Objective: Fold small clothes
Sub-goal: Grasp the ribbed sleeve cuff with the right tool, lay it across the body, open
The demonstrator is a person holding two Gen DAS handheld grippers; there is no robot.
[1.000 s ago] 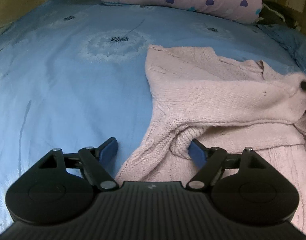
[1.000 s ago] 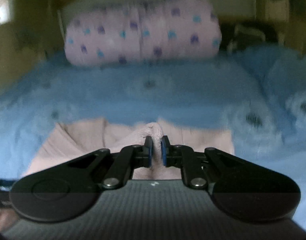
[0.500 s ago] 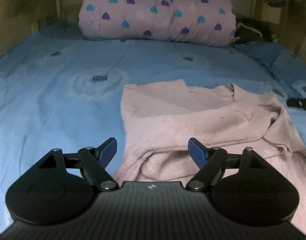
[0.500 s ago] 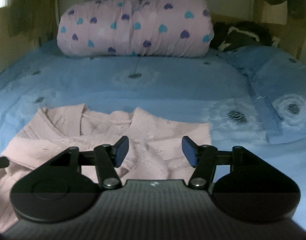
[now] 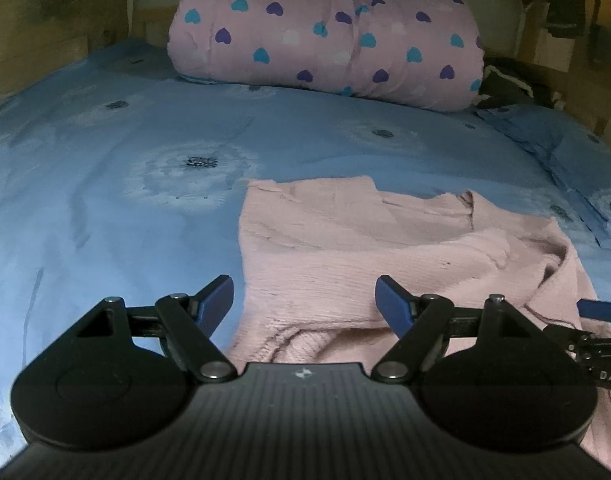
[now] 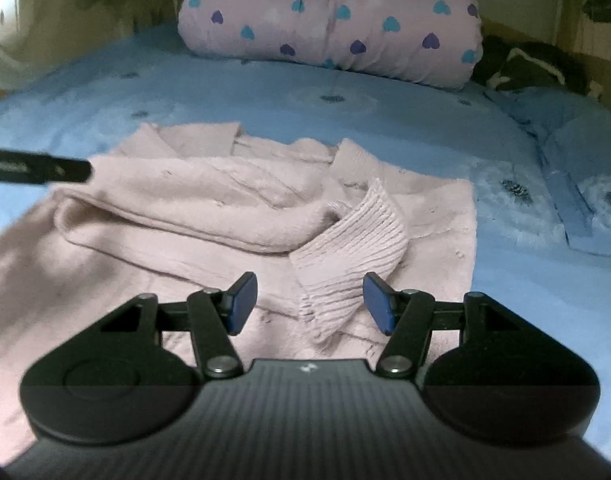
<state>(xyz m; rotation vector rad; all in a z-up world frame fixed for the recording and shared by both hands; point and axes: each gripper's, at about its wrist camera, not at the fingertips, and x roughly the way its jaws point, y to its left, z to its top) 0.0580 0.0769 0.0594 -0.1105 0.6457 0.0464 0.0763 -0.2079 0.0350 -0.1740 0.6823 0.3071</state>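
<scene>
Both jaws stand apart — right hand-held gripper [image 6: 309,300] has just opened, dropping the sleeve cuff [image 6: 351,256] across the pink sweater [image 5: 345,248]; left hand-held gripper [image 5: 304,300] empty — sleeve fold likely done.

A knitted sweater [image 5: 385,248] lies on the near right of the bedsheet [image 5: 105,208]. A rolled quilt [image 5: 325,36] lies across the far end, behind the sweater.
</scene>
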